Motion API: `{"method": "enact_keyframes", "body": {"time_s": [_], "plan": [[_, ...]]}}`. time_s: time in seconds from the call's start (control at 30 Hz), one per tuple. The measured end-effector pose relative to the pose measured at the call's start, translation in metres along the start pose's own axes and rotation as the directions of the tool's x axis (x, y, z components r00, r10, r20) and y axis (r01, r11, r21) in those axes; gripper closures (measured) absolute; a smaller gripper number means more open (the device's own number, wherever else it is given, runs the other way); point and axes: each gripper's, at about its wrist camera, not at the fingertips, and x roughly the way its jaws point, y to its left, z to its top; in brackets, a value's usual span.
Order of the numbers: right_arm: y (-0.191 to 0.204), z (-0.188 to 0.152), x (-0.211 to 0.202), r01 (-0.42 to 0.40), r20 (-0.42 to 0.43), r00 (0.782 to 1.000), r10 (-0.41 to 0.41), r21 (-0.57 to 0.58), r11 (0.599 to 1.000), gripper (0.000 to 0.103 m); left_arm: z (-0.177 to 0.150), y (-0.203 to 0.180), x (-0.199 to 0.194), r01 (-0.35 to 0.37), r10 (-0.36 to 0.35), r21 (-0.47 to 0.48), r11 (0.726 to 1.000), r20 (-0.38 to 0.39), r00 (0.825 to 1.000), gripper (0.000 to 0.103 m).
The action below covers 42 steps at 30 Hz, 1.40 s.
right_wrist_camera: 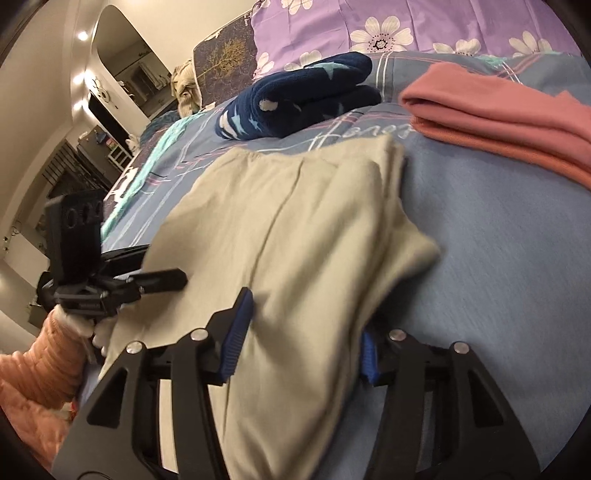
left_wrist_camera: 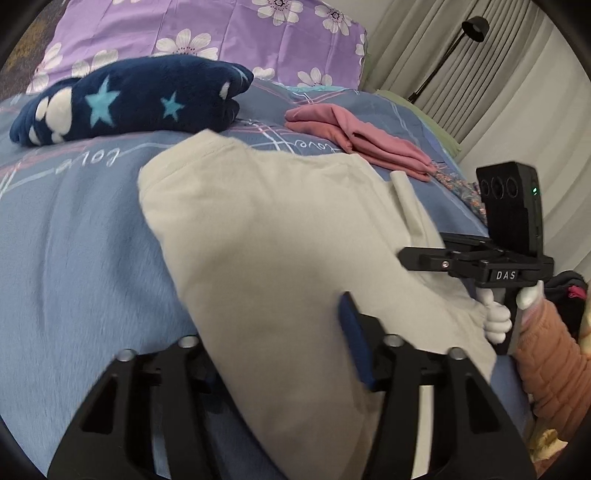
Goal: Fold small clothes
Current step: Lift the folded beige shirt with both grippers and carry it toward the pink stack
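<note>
A beige garment (left_wrist_camera: 266,229) lies folded lengthwise on the blue bedcover (left_wrist_camera: 74,258). My left gripper (left_wrist_camera: 280,343) holds its near end: the cloth fills the gap between the jaws, one blue pad (left_wrist_camera: 351,332) presses its side, and the other pad is hidden under the fabric. My right gripper (right_wrist_camera: 303,343) grips the same garment (right_wrist_camera: 295,221) at its other near corner, with cloth bunched between both blue pads (right_wrist_camera: 236,332). Each gripper shows in the other's view, held by a white-gloved hand: the right gripper (left_wrist_camera: 436,254) and the left gripper (right_wrist_camera: 159,280).
A folded navy fleece with stars (left_wrist_camera: 129,99) and a folded pink garment (left_wrist_camera: 354,136) lie further up the bed. Behind them is a purple flowered pillow (left_wrist_camera: 221,29). A floor lamp (left_wrist_camera: 454,48) and curtains stand beyond the bed's edge. An orange quilted sleeve (left_wrist_camera: 550,362) is close by.
</note>
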Motion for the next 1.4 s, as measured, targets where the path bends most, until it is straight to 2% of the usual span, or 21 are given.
{"method": "enact_keyframes", "body": {"time_s": [0.03,0.07,0.13,0.2,0.3,0.37,0.6,0.83,1.2,1.4], "plan": [[0.003,0.002,0.002,0.018,0.004,1.000,-0.018,0.000,1.000,0.066,0.001,-0.003,0.000,-0.012,0.012,0.012,1.000,0.004,1.000,0.066],[0.010,0.004,0.003,0.054,0.010,0.998,-0.054,-0.003,0.999,0.073,0.001,-0.008,-0.002,-0.028,0.028,0.030,0.999,0.010,1.000,0.069],[0.023,0.003,-0.002,0.128,0.026,0.992,-0.128,-0.025,0.991,0.081,0.000,-0.022,-0.007,-0.084,0.082,0.094,0.992,0.031,0.996,0.076],[0.039,0.002,-0.011,0.195,0.058,0.980,-0.192,-0.067,0.978,0.084,0.000,-0.035,-0.015,-0.133,0.126,0.143,0.981,0.054,0.991,0.079],[0.069,-0.003,-0.032,0.293,0.143,0.951,-0.274,-0.131,0.947,0.085,0.004,-0.053,-0.034,-0.179,0.160,0.187,0.966,0.112,0.981,0.079],[0.084,-0.006,-0.047,0.326,0.196,0.935,-0.294,-0.153,0.933,0.085,0.007,-0.065,-0.046,-0.197,0.169,0.211,0.957,0.144,0.975,0.079],[0.118,-0.021,-0.106,0.402,0.347,0.877,-0.333,-0.151,0.903,0.086,0.015,-0.106,-0.092,-0.232,0.162,0.272,0.934,0.256,0.953,0.079],[0.149,-0.036,-0.159,0.487,0.478,0.800,-0.363,-0.164,0.858,0.086,0.019,-0.147,-0.121,-0.240,0.136,0.321,0.916,0.314,0.940,0.080],[0.145,-0.045,-0.223,0.533,0.583,0.708,-0.400,-0.068,0.844,0.086,0.049,-0.201,-0.135,-0.257,0.100,0.416,0.872,0.363,0.926,0.080],[0.134,-0.038,-0.241,0.552,0.613,0.670,-0.419,-0.035,0.833,0.086,0.071,-0.225,-0.126,-0.267,0.088,0.458,0.848,0.375,0.923,0.080]]}}
